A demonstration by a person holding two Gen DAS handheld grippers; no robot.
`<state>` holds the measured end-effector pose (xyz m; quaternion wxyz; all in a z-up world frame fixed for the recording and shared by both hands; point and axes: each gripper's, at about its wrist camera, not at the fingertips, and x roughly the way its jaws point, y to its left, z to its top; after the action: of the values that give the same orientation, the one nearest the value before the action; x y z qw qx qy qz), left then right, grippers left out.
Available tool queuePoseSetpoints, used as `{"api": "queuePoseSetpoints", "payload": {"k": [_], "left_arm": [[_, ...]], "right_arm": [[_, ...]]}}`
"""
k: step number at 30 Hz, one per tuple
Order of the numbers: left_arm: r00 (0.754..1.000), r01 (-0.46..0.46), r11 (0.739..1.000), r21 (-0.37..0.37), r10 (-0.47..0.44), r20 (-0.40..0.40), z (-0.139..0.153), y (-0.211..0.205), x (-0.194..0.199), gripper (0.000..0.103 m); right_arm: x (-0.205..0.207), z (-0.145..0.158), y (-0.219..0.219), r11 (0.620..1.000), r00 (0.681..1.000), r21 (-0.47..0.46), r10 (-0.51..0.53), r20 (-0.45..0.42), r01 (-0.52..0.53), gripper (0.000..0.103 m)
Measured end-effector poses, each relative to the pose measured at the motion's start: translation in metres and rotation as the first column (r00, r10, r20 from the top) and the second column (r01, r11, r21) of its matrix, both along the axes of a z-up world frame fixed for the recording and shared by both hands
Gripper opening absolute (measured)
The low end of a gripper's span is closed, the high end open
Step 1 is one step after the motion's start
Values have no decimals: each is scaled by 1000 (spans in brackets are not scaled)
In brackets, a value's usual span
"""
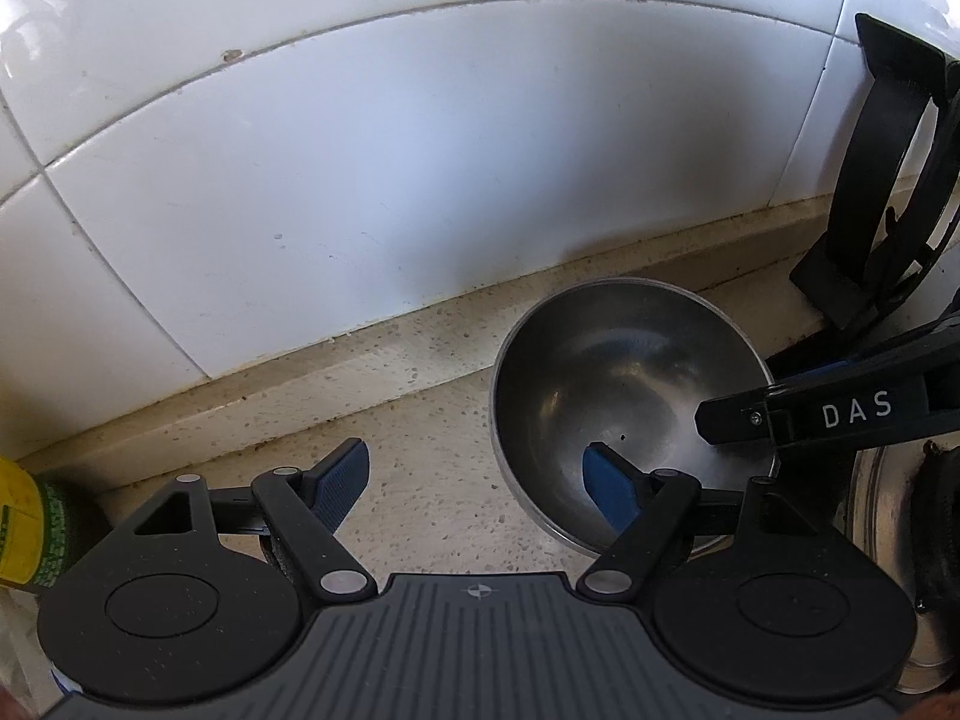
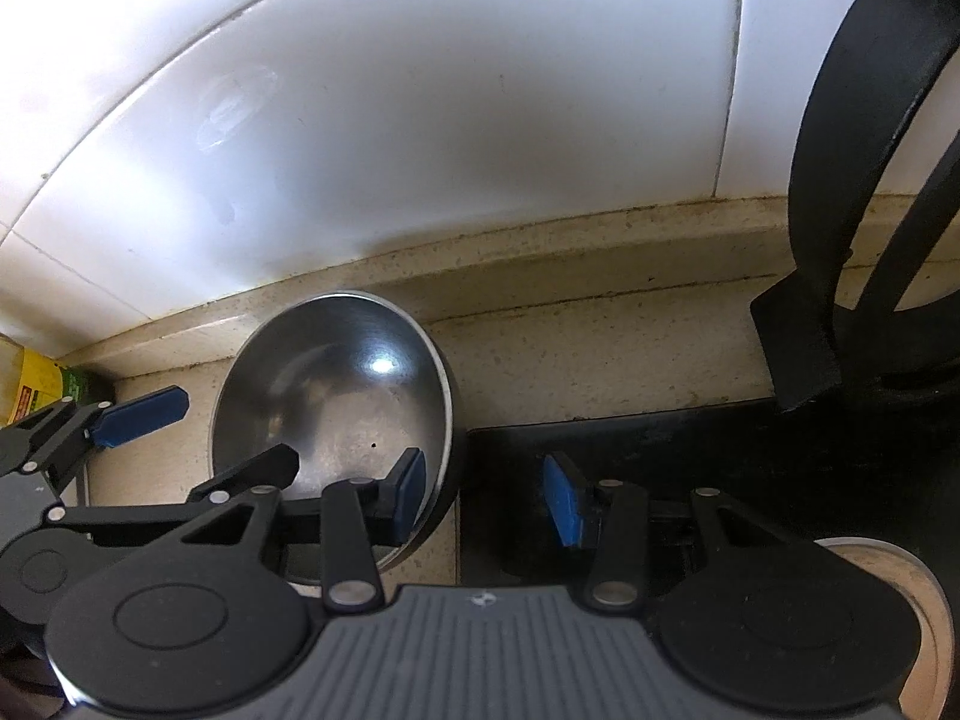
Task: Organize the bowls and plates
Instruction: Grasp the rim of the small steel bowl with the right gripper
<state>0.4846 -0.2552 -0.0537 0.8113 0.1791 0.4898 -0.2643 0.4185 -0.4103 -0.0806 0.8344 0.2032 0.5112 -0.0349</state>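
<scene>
Both grippers straddle the round stainless-steel bowl's (image 1: 624, 396) rim, fingers apart: left gripper (image 1: 480, 480) at lower centre, right gripper (image 2: 489, 492) likewise; bowl rests on speckled beige worktop (image 1: 420, 456).

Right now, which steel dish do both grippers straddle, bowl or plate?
The steel bowl: the left gripper and right gripper each have one blue finger inside its rim, one outside. The flat steel plate sits aside, rightward.

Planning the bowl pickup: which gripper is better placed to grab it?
Either, marginally the right gripper: it is open and straddles the bowl rim, one finger inside, one outside. The left gripper also straddles the rim.
</scene>
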Motion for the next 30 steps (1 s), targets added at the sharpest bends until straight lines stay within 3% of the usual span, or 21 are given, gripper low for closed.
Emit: {"api": "queuePoseSetpoints", "payload": {"k": [19,30], "left_arm": [[999,-2,1000,-5,2,-43,-15,-4,6,80],[997,0,1000,-25,-2,-74,-21,-4,12,68]], "right_arm": [[0,-2,-7,1000,1000,15,7,8,-7,63],[-1,-3,-3,999,999,27,28,17,-28,63]]}}
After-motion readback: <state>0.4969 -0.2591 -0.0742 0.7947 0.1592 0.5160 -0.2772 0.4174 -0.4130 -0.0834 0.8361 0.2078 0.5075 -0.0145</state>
